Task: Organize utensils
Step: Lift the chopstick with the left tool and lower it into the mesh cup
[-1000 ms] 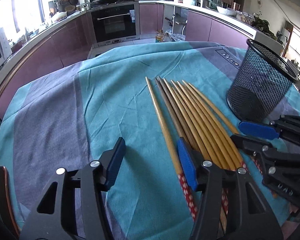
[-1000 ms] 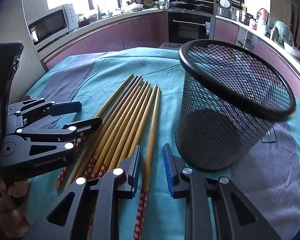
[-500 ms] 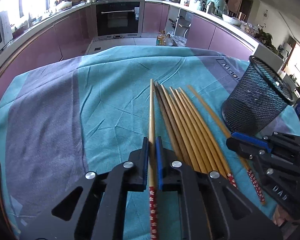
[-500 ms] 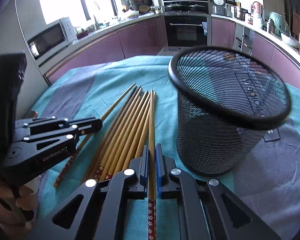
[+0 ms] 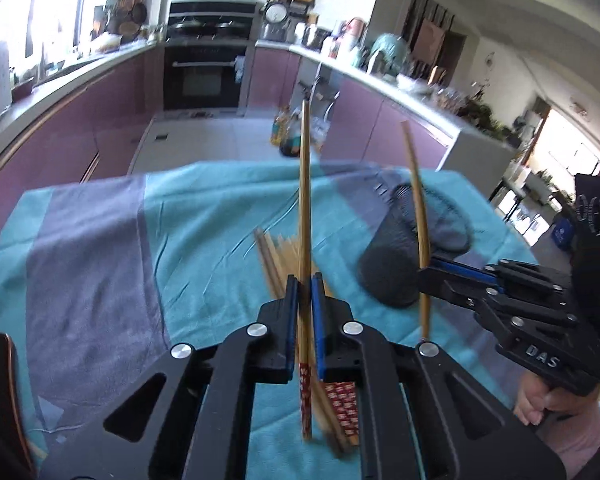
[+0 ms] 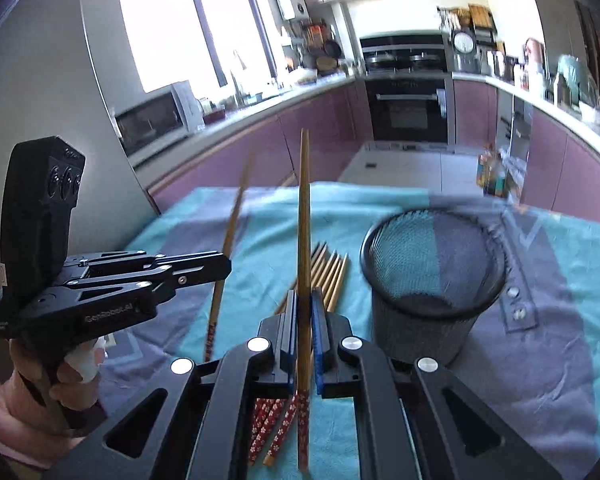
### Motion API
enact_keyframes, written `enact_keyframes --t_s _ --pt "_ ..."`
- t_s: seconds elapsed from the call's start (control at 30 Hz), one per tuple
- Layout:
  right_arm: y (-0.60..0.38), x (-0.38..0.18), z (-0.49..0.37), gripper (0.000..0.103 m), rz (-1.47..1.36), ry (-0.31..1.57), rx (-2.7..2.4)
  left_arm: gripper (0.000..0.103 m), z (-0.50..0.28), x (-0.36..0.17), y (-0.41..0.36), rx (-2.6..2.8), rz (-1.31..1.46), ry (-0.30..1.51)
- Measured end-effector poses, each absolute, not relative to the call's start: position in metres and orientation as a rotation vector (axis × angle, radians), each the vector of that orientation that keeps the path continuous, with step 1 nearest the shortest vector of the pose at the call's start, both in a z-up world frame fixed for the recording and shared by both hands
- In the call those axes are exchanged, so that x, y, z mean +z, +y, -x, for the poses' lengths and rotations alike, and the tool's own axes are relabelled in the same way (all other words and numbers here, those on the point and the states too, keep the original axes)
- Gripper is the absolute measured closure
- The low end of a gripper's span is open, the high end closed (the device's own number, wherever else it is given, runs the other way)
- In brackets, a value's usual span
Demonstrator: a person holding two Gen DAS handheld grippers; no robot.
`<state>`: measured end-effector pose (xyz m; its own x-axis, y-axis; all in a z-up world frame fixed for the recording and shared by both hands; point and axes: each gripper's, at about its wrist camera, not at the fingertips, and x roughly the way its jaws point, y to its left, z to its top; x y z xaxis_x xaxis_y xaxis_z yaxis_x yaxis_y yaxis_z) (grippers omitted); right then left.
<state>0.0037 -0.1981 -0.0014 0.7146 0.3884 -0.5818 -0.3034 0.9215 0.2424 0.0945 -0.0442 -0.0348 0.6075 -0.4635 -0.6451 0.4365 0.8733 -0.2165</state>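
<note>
Item: left gripper (image 5: 305,280), lower centre of its own view. Fingers clamped on one chopstick (image 5: 305,200), lifted clear of the desk, thin tip up; probably gripped near the patterned end so the tip leads into the holder.

Item: right gripper (image 6: 305,294), lower centre of its view. Fingers clamped on a second chopstick (image 6: 304,216), likewise raised.

Item: remaining chopsticks (image 6: 332,272), centre frame. Slender tapered bamboo, red flowered handles, lying side by side on the desk.

Item: mesh holder (image 6: 432,280), right of centre. Black wire mesh, round, open-topped, empty, standing just beside the bundle; judged the destination.

Item: tablecloth (image 5: 200,220). Teal and grey-violet fabric, lightly creased.
</note>
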Motion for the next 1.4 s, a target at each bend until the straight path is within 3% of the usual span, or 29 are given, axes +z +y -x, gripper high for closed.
enact_keyframes --t_s 0.63,0.87,1.4 --pt "-0.253 0.086 -0.003 0.097 -0.104 0.443 0.349 0.096 -0.071 0.092 -0.075 -0.692 0.109 0.533" --pt "-0.266 0.095 -0.01 0.097 -0.074 0.431 0.298 0.096 -0.076 0.115 -0.104 -0.73 0.095 0.504" --pt "-0.261 0.029 -0.057 0.097 -0.01 0.709 0.284 0.096 -0.1 0.035 -0.16 -0.713 -0.066 0.716"
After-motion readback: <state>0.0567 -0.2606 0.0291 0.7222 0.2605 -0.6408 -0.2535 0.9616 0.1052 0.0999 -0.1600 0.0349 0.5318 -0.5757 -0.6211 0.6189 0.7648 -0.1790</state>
